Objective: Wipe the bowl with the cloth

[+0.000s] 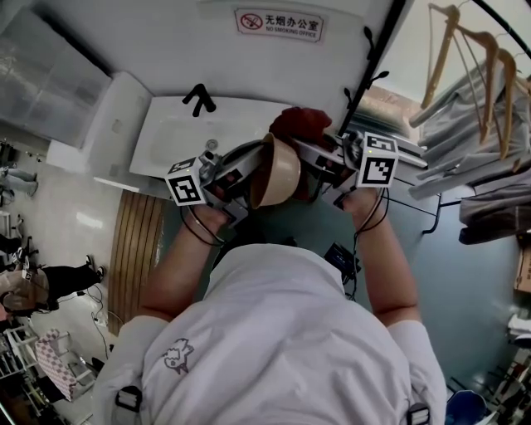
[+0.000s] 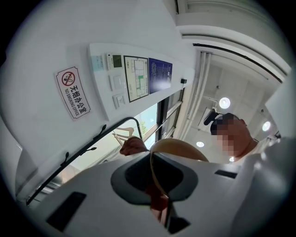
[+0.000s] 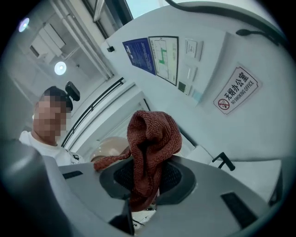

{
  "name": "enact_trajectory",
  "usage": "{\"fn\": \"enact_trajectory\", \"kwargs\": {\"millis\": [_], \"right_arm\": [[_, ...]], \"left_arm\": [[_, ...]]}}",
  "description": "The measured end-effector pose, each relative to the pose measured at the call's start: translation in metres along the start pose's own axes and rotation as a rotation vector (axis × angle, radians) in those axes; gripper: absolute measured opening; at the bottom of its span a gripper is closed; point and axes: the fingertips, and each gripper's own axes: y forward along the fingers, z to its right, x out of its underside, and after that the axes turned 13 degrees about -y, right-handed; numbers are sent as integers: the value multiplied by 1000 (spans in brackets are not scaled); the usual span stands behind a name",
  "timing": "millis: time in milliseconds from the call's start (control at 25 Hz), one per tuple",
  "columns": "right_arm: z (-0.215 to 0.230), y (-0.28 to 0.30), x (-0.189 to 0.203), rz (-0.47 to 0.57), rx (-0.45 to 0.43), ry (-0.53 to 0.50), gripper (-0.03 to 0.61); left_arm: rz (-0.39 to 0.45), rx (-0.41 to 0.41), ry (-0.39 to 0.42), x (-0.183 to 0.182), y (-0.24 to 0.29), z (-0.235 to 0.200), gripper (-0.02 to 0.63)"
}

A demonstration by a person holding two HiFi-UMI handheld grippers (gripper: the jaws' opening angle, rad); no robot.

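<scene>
bowl: tan bowl (image 1: 280,173) up in the air, tipped on its side, near the white sink (image 1: 166,137) | left gripper (image 2: 159,196): fingers pinched tight on the bowl's rim | cloth: red cloth (image 1: 300,123) bunched up, just beside the bowl | right gripper (image 3: 143,194): fingers squeezed on the cloth

White basin (image 1: 166,137) sits against the wall, black tap (image 1: 199,99) at its back edge. No-smoking sign (image 1: 279,23) above. Wall panel (image 2: 138,78) with switches and floor plan beside the sign. Wooden hangers (image 1: 469,54) over hanging garments (image 1: 485,199), right. Slatted wooden mat (image 1: 139,249) on floor, left.
</scene>
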Motion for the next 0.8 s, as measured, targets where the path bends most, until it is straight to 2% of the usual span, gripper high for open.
{"fn": "enact_trajectory", "kwargs": {"millis": [80,200,360,480,680,800], "right_arm": [[9,-1,10,29,15,60,95],[15,-3,22,59,32,117,95],[2,1,49,2,11,134,95],[-12,7,61,-1,-35,157,95],[-35,8,57,20,-93,131,95],[-40,1,37,56,-91,91,95]], "left_arm": [[22,-24,10,-6,1,-4,25],[75,-43,-19,-14,-2,-13,26],[138,-113,10,-33,-9,-24,32],[186,-173,0,-47,-12,-37,32],[240,-326,-1,-58,-31,-69,32],[205,-385,-26,-45,-39,-84,32]]}}
